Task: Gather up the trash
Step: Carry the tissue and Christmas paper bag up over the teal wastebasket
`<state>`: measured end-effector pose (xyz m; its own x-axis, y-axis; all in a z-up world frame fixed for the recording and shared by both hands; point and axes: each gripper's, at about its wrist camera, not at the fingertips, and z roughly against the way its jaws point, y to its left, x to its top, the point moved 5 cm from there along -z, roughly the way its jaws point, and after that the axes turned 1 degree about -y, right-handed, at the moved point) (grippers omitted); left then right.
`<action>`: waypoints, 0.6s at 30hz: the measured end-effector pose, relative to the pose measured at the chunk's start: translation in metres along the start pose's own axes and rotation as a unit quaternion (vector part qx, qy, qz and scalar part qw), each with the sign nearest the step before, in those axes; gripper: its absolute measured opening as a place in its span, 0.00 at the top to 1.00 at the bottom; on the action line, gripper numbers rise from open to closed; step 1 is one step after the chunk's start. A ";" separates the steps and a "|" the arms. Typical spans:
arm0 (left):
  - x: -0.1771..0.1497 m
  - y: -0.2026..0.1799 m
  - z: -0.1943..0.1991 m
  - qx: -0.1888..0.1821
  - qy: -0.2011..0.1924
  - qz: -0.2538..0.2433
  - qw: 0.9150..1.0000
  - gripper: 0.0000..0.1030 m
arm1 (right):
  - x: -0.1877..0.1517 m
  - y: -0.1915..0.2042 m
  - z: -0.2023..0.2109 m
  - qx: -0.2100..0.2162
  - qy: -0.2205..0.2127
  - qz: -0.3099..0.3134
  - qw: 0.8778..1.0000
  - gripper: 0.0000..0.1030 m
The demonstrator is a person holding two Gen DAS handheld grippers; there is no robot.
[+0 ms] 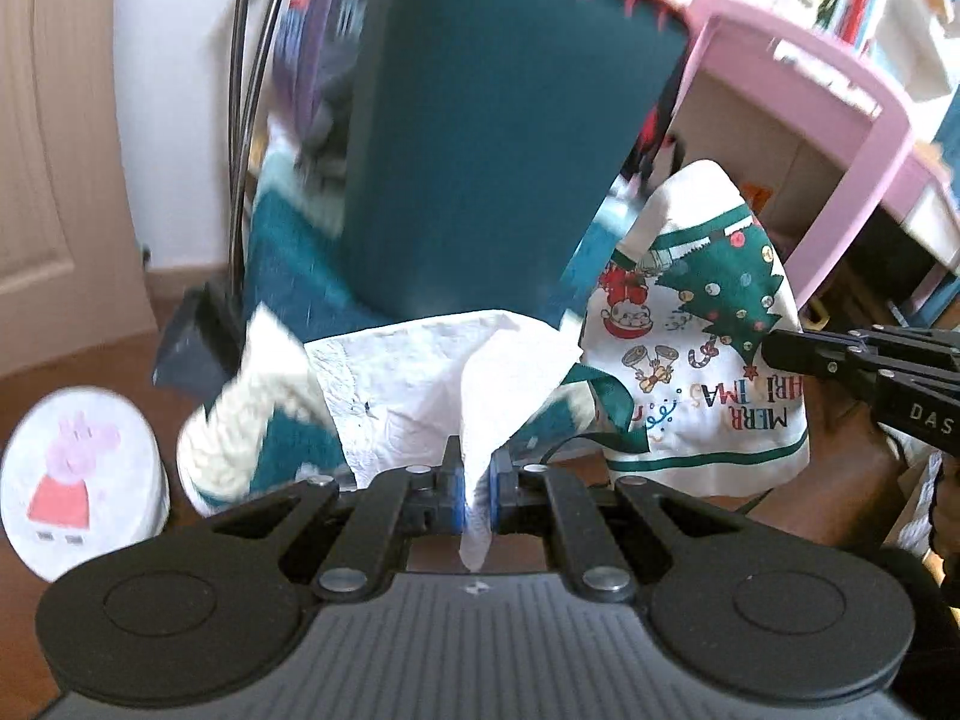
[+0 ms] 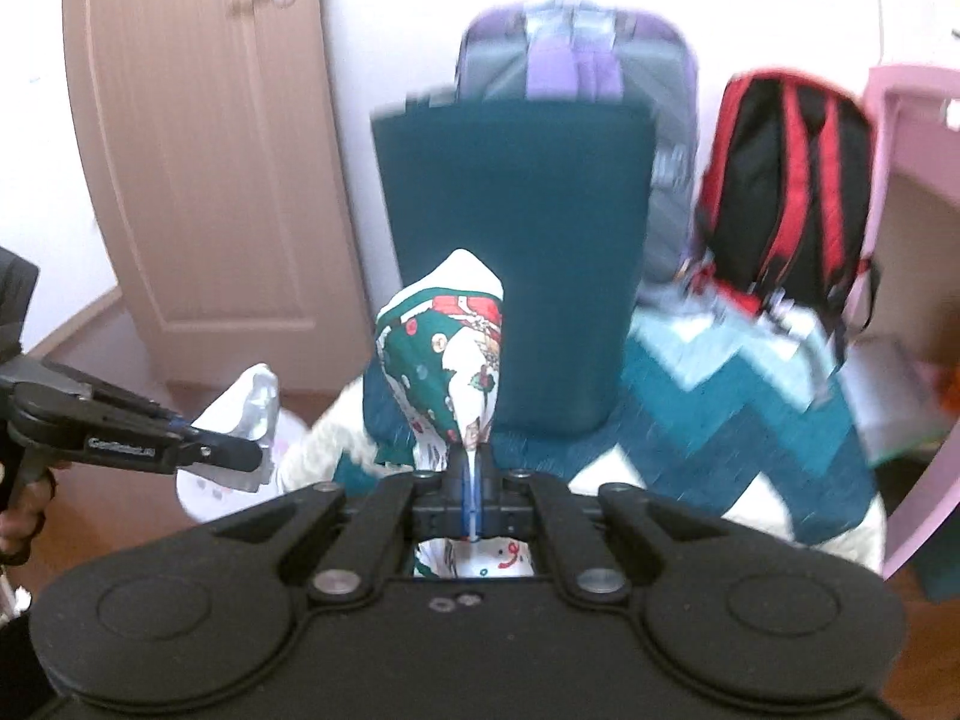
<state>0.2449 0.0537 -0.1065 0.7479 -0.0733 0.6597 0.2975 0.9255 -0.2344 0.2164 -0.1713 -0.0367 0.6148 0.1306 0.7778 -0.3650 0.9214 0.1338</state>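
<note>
My left gripper (image 1: 477, 474) is shut on a crumpled white paper tissue (image 1: 432, 384) and holds it up in front of me; it shows from the side in the right wrist view (image 2: 240, 453), with the tissue (image 2: 252, 408) hanging past its tip. My right gripper (image 2: 474, 468) is shut on the edge of a white Christmas-print bag (image 2: 444, 354) with a green tree and red figures. In the left wrist view that bag (image 1: 702, 348) hangs open to the right of the tissue, with the right gripper (image 1: 774, 348) at its right edge.
A dark teal upright bin or case (image 1: 480, 138) stands behind on a teal-and-white zigzag rug (image 2: 750, 438). A purple suitcase (image 2: 576, 42), a red-black backpack (image 2: 786, 192), a pink shelf unit (image 1: 840, 120), a door (image 2: 198, 150) and a Peppa Pig container (image 1: 78, 474) surround it.
</note>
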 end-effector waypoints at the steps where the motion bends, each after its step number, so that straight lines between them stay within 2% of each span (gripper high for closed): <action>1: 0.006 -0.006 0.010 0.000 -0.011 -0.002 1.000 0.93 | 0.009 -0.002 0.008 -0.001 -0.011 0.001 1.000 0.99; 11: 0.092 -0.061 0.078 -0.001 -0.116 -0.034 0.993 0.93 | 0.112 -0.014 0.067 -0.026 -0.118 0.022 0.992 0.99; 18: 0.173 -0.089 0.098 -0.014 -0.179 -0.039 0.983 0.93 | 0.196 -0.023 0.074 -0.046 -0.186 0.032 0.981 0.99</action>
<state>0.2899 -0.0053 0.0984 0.4667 -0.0035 0.8844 0.3662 0.9110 -0.1896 0.2935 -0.1940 0.1581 0.2884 0.0630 0.9554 -0.3197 0.9469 0.0340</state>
